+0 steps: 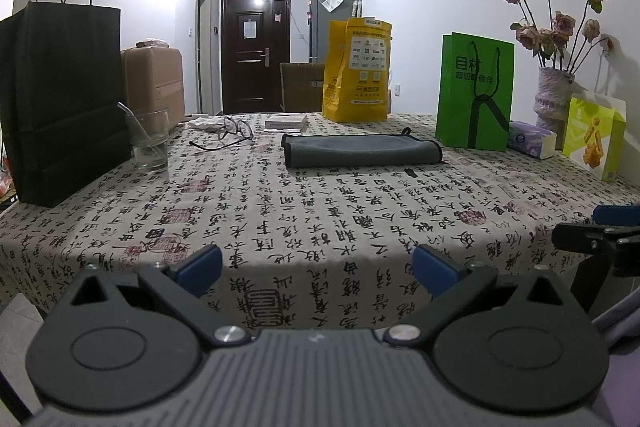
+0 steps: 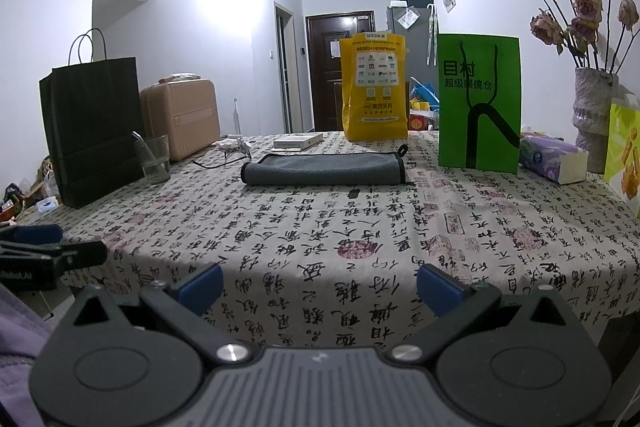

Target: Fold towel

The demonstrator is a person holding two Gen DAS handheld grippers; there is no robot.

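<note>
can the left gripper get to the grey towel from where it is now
Probably yes. The left gripper is open at the near table edge, and only bare tablecloth lies between it and the towel. The glass and green bag stand off to the sides.

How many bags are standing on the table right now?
4. Black bag at the left edge, yellow bag at the far end, green bag right of the towel, lime bag at far right. More may be out of view.
</note>
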